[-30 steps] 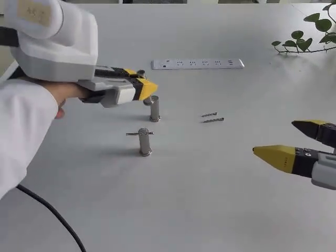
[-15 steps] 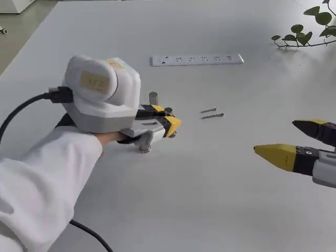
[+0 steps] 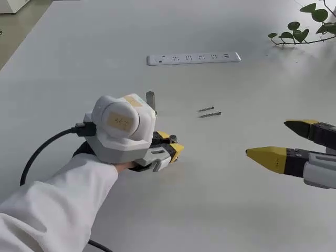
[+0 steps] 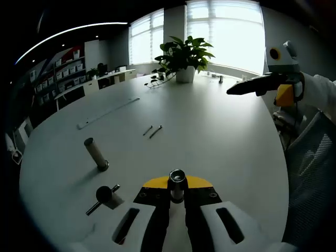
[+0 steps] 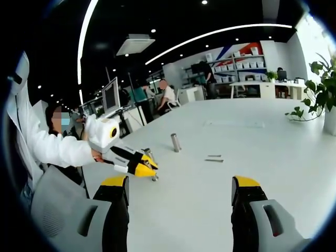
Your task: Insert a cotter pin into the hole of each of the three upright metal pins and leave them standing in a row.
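Note:
My left gripper [image 3: 175, 150] [image 4: 177, 185] is shut on a steel pin [image 4: 177, 177], held low over the white table. Left of it in the left gripper view stands a pin with a cotter pin through it [image 4: 104, 193]. Farther off is a bare upright pin [image 4: 96, 153] [image 3: 150, 100] [image 5: 175, 142], half hidden behind the left gripper's body in the head view. Two loose cotter pins [image 3: 209, 112] [image 4: 152, 130] [image 5: 214, 157] lie side by side beyond it. My right gripper [image 3: 266, 138] [image 5: 180, 184] hovers open at the right with nothing between its jaws.
A white power strip [image 3: 193, 58] lies across the far part of the table [image 3: 226, 199]. Plant leaves [image 3: 310, 23] reach in at the far right corner. A black cable [image 3: 42, 152] trails from the left gripper. People sit behind desks in the right gripper view.
My left gripper has come down and toward me with the pin in it, and now covers the cotter-pinned pin in the head view. The right gripper has stayed put.

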Demonstrator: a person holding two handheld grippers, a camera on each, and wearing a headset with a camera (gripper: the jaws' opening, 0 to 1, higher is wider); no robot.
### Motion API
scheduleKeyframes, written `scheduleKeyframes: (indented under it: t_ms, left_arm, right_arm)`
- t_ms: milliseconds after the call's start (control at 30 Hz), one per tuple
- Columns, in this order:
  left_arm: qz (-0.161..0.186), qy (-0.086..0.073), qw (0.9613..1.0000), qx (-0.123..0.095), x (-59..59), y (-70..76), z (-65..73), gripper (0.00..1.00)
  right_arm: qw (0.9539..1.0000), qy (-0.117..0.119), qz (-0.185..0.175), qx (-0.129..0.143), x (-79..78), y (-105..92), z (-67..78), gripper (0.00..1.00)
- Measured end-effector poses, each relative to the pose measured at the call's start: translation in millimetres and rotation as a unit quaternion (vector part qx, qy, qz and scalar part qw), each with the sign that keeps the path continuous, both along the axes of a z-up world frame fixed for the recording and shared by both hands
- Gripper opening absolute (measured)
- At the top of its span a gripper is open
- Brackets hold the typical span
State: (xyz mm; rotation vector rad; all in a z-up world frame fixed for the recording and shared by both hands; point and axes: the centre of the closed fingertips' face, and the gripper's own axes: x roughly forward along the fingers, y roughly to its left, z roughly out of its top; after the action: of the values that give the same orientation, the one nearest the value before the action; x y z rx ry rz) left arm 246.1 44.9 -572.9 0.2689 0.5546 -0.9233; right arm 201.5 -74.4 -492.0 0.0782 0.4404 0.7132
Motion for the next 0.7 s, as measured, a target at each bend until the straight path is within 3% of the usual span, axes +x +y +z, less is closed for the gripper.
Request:
scheduleKeyframes:
  t_ms: [133, 367, 700]
  left_arm:
    - [0.006, 0.007, 0.9999, -0.009, -4.2, -0.4, -4.0, 0.07]
    - [0.003, 0.002, 0.9998, -0.02, -6.7, -2.8, -5.2, 0.07]
    - [-0.012, -0.004, 0.9997, -0.019, -9.7, -5.9, -6.6, 0.07]
  right_arm:
    - [1.0, 0.002, -0.002, -0.002, -0.7, -1.1, -1.4, 0.78]
    - [1.0, 0.005, -0.002, -0.004, -2.6, -1.8, -3.5, 0.78]
    - [1.0, 0.004, 0.004, -0.004, -2.4, 1.6, -2.1, 0.78]
